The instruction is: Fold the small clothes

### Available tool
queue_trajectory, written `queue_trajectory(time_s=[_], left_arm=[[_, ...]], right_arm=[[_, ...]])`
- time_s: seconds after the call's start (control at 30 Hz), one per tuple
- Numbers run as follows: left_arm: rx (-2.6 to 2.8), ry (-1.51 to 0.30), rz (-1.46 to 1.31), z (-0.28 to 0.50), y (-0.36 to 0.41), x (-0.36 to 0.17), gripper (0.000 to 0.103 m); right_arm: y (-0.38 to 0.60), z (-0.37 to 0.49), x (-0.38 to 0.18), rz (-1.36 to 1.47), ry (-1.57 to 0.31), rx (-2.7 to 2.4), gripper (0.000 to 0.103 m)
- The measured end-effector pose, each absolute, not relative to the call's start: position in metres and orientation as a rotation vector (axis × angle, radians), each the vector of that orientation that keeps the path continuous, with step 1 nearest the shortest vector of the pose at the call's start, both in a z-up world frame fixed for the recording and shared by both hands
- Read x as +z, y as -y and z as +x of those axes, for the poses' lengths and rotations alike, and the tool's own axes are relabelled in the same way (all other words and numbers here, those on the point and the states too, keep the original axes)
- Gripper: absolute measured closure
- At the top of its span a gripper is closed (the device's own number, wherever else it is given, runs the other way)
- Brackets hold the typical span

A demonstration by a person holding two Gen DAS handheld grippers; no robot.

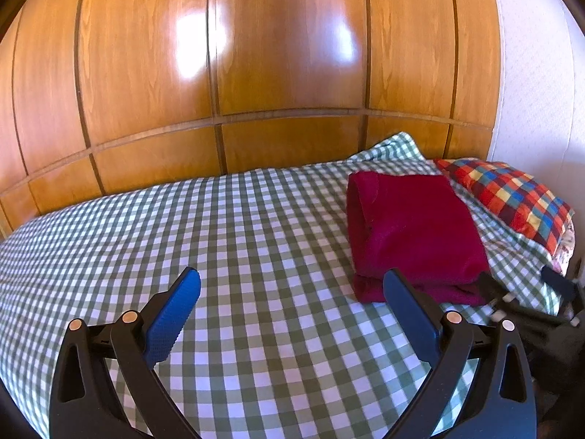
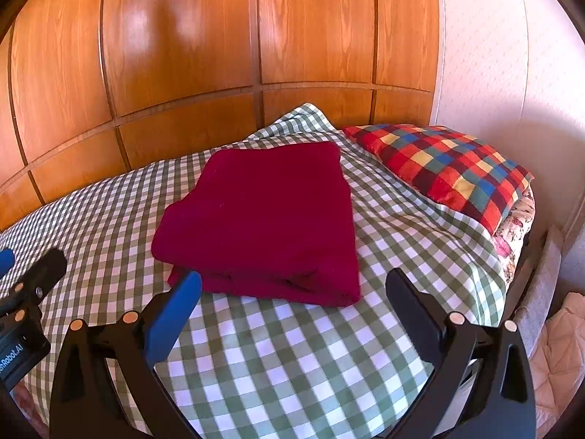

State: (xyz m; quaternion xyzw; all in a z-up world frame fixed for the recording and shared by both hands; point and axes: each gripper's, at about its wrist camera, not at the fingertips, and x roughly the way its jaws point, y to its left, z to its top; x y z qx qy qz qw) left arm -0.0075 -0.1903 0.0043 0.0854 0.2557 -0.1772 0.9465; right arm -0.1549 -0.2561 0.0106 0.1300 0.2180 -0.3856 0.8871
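Observation:
A dark red garment [image 1: 409, 234] [image 2: 263, 219] lies folded into a flat rectangle on the green-and-white checked bed cover [image 1: 219, 241] [image 2: 278, 351]. My left gripper [image 1: 292, 285] is open over bare cover to the left of the garment, its right finger overlapping the garment's near corner in the view. My right gripper [image 2: 292, 285] is open just in front of the garment's near edge, holding nothing. In the left wrist view the right gripper [image 1: 530, 292] shows at the garment's near right corner. The left gripper's body [image 2: 25, 292] shows at the left edge of the right wrist view.
A wooden panelled wall [image 1: 256, 73] [image 2: 219, 55] runs along the far side of the bed. A multicoloured checked pillow [image 1: 512, 197] [image 2: 446, 168] lies right of the garment, against a pale wall [image 2: 493, 55]. The bed's right edge drops off near quilted fabric [image 2: 559, 347].

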Motion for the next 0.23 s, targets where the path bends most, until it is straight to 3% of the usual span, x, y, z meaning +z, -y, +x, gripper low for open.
queue_trajectory(time_s=[0.23], left_arm=[[-0.351,-0.668,0.149,0.021,0.168,-0.030,0.004]], right_arm=[[0.350,-0.181,0.002,0.440,-0.449,-0.980,0.002]])
